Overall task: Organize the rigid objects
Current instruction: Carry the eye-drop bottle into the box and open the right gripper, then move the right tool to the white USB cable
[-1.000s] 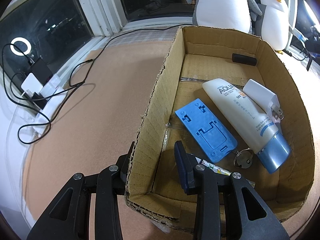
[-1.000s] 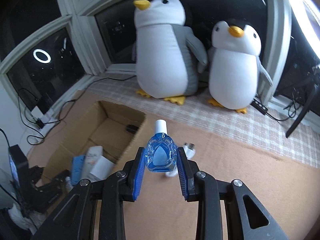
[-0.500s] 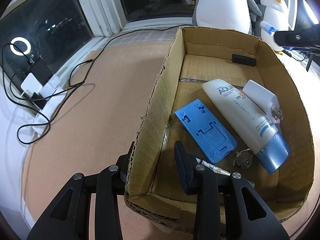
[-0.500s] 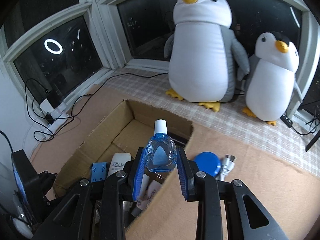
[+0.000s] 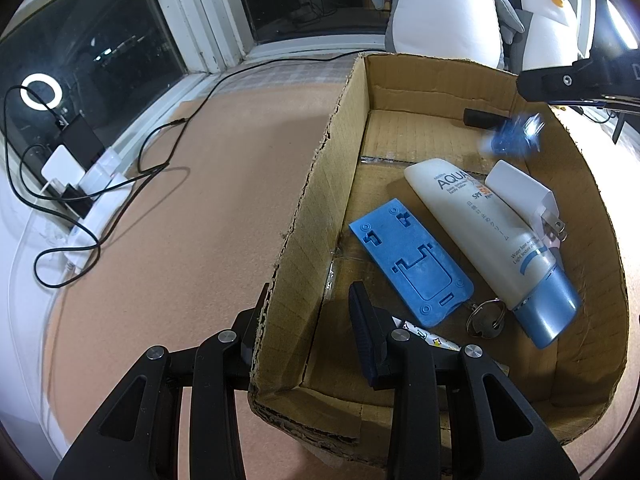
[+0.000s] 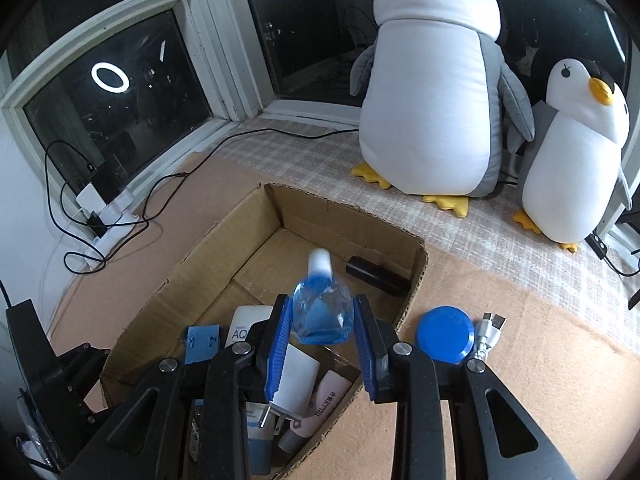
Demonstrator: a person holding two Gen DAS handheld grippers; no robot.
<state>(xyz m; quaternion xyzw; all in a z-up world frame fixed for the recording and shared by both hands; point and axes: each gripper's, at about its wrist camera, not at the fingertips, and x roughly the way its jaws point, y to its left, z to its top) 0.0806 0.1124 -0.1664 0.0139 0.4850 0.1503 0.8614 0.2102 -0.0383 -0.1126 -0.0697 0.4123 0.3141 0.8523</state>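
A: Where the right gripper (image 6: 322,304) hangs over the open brown cardboard box (image 5: 320,200), is it gripping anything?

B: No. Its blue-padded fingers (image 6: 280,328) stand apart from the small clear blue liquid bottle with a white cap (image 6: 322,312). From the left wrist view, that bottle is a blurred blue smear in mid-air, below the gripper and above the box's far right corner, touching nothing.

A: And the left gripper (image 5: 308,292)?

B: Spread wide, astride the box's near left wall: one finger outside and one inside, with a clear gap between the inner finger and the cardboard.

A: What lies in the box?

B: A white sunscreen tube with a blue cap (image 5: 480,232) lies slantwise, and a white plug-in charger (image 5: 520,184) rests against it. A flat blue plastic stand (image 5: 408,264) is just beside the tube, and a metal key ring (image 5: 486,318) sits between their near ends. A short black cylinder (image 5: 482,117) lies at the far wall.

A: Outside it?

B: A round blue lid (image 6: 444,334) and a white USB cable end (image 6: 490,330) lie on the tan surface beside the box's right wall.
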